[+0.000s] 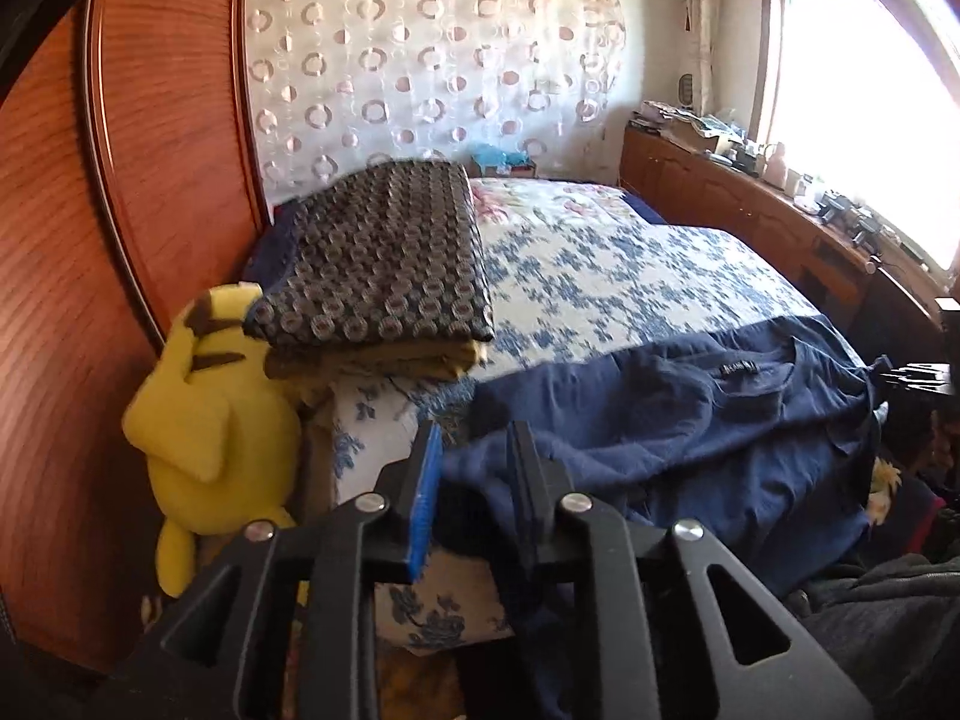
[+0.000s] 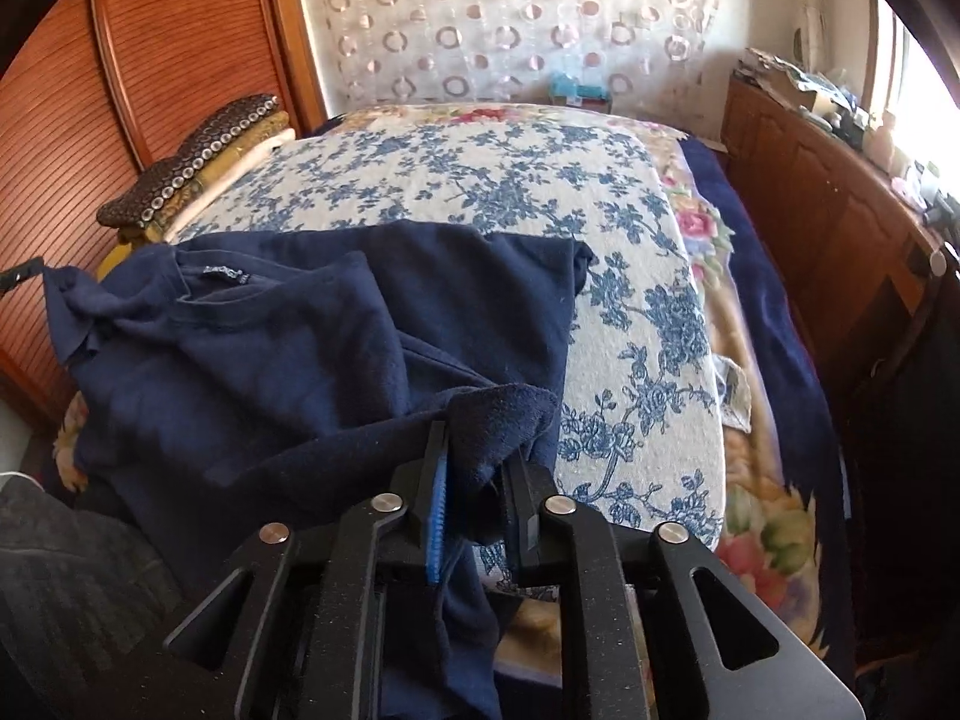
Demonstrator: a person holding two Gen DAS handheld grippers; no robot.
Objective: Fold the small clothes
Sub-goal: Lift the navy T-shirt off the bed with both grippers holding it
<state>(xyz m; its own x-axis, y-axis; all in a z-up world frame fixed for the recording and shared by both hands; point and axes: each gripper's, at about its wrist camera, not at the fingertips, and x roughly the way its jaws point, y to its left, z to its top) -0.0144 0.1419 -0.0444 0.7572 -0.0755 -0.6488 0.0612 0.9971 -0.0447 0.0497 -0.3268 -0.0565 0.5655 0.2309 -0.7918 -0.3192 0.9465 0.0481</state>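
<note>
Left wrist view puts your left gripper (image 1: pixel 474 450) low over the near left edge of the bed, its jaws a little apart with navy cloth lying between them; no pad presses on the fabric. That navy shirt (image 1: pixel 690 420) sprawls rumpled across the near end of the floral bedspread (image 1: pixel 600 276), collar label up. To your left a yellow plush toy (image 1: pixel 204 420) leans against the wooden headboard (image 1: pixel 90 240), and a stack of folded cloths (image 1: pixel 378 270) sits just above it. From the right wrist view, your right gripper (image 2: pixel 480 468) has its jaws slightly parted too, with a bunched fold of the same shirt (image 2: pixel 270 360) draped between and hanging down through the gap; whether the pads pinch it you cannot tell. A cluttered wooden cabinet (image 2: pixel 810 192) runs along the window side.
</note>
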